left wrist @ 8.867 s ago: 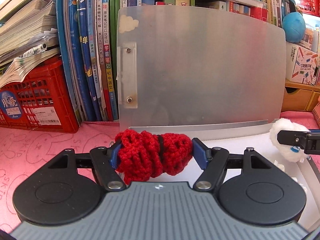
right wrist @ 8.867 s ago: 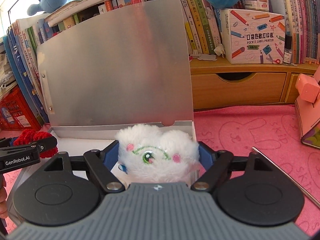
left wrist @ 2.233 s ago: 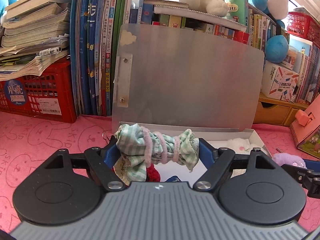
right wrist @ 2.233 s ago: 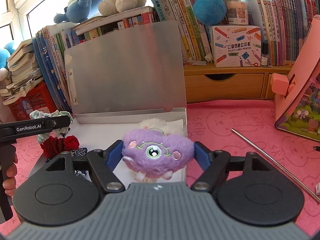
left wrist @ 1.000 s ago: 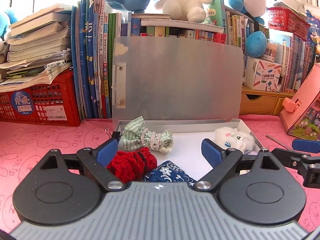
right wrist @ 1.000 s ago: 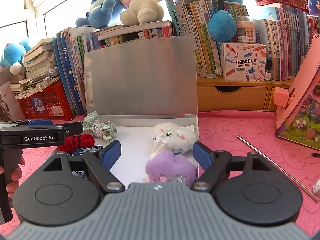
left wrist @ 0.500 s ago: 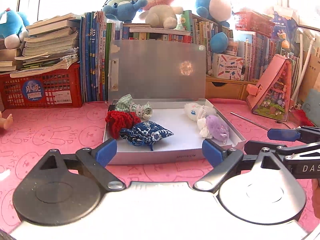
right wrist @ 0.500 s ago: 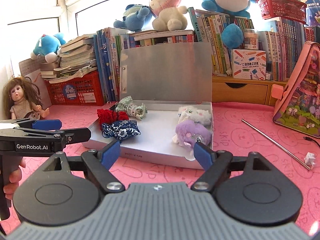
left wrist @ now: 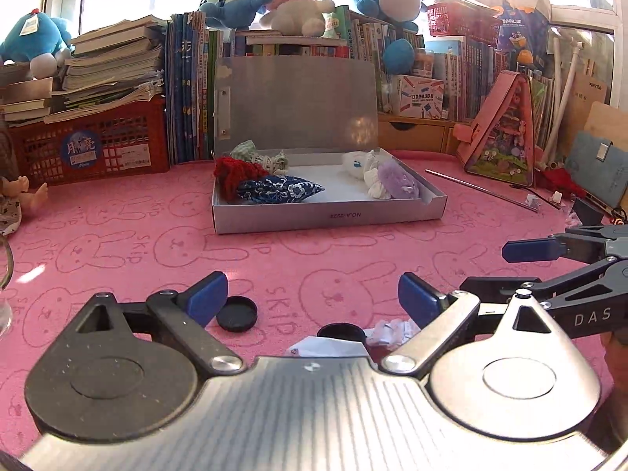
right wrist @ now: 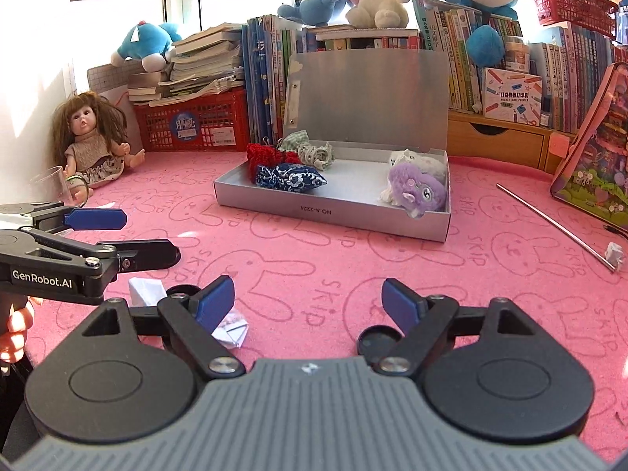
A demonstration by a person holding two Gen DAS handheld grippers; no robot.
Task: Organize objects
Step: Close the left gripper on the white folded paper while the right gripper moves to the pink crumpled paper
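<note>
— Left wrist view first: where do the things lie?
— All in the box on the pink desk, lid propped against the books; red knit, blue pouch and checked cloth sit at its left end; the white plush and purple plush sit at its right end.
— And the left gripper?
— Released; nothing lies between its blue pads; it hovers over the desk well short of the box; a black cap lies just beside its left pad.
— The right gripper?
— Also released and empty; folded paper lies by its left pad, another black cap by its right.
— Anything else in the right wrist view?
— A doll sits at the far left; a metal rod lies to the right of the box.
</note>
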